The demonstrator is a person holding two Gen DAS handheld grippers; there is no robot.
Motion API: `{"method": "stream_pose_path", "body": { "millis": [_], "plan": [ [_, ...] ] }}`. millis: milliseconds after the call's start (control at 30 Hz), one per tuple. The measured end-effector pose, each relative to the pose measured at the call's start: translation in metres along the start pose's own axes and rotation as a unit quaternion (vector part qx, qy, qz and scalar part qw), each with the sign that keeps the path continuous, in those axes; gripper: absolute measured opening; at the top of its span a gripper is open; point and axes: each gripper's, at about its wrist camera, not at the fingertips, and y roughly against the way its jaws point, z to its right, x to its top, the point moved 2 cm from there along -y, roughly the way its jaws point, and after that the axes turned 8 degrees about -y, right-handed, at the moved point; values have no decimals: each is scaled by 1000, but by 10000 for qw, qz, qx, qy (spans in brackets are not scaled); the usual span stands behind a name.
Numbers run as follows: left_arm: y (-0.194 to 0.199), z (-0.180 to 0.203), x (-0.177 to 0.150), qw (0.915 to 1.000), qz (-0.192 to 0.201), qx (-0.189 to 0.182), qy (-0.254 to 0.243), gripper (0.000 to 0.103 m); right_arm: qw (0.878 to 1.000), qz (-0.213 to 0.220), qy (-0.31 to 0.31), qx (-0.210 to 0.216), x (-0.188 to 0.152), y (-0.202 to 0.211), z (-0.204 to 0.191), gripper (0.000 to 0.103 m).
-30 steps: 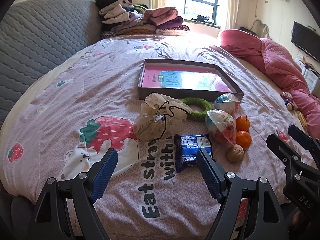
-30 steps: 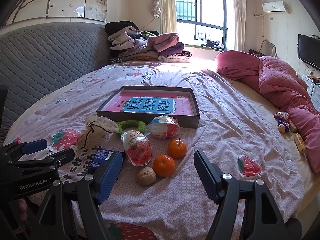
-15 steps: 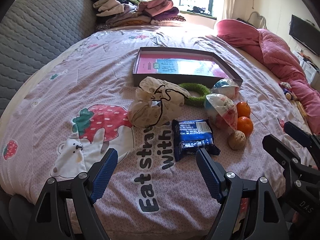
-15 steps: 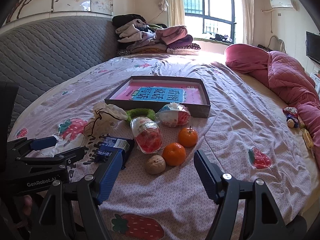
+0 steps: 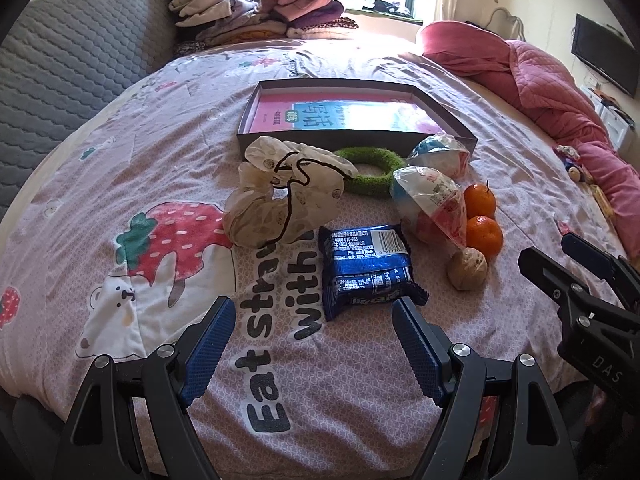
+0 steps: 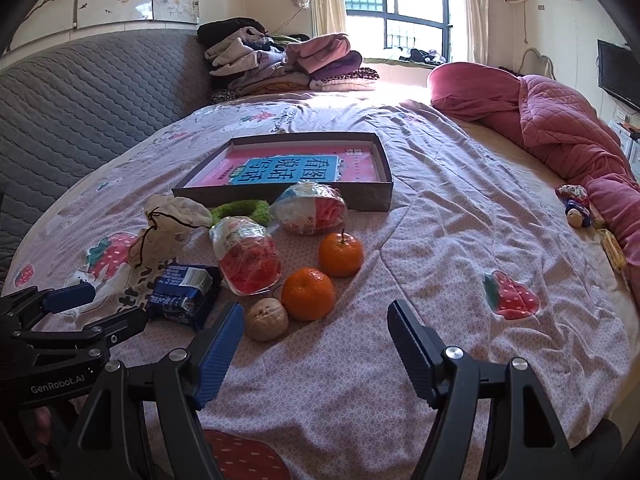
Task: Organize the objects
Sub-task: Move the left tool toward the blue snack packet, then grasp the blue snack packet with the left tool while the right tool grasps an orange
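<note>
Since the blue snack packet (image 5: pixel 370 270) looks light and crinkly, pinch its middle with your wide-open, empty left gripper (image 5: pixel 314 342).

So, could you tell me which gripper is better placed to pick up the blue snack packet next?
Left. The left gripper is open and the blue snack packet lies just ahead of its fingers, while the right gripper faces the walnut and oranges.
</note>
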Motion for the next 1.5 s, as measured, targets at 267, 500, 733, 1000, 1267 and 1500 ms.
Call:
{"method": "stream_pose_path", "body": {
  "millis": [267, 500, 733, 1000, 1267, 1500],
  "plan": [
    [-18, 13, 11, 9999, -81, -37, -62, 81, 9993, -79, 69, -346, 22, -30, 16, 73],
    [-31, 19, 19, 9998, -131, -127, -33, 81, 9991, -309, -58, -288, 32, -56, 22, 73],
    [-32, 20, 25, 9996, -89, -267, 97, 81, 9984, -495, -115, -230, 42, -74, 22, 72],
    [-45, 22, 28, 9990, -286, -300, 178, 81, 9975, -670, -120, -199, 44, -87, 20, 68],
    [-64, 23, 31, 9963, -589, -308, 537, 82, 9965, -798, -4, -241, 45, -99, 17, 67],
    [-72, 22, 30, 9966, -575, -198, 555, 69, 9959, -863, 168, -194, 43, -104, 8, 45]
  ]
}}
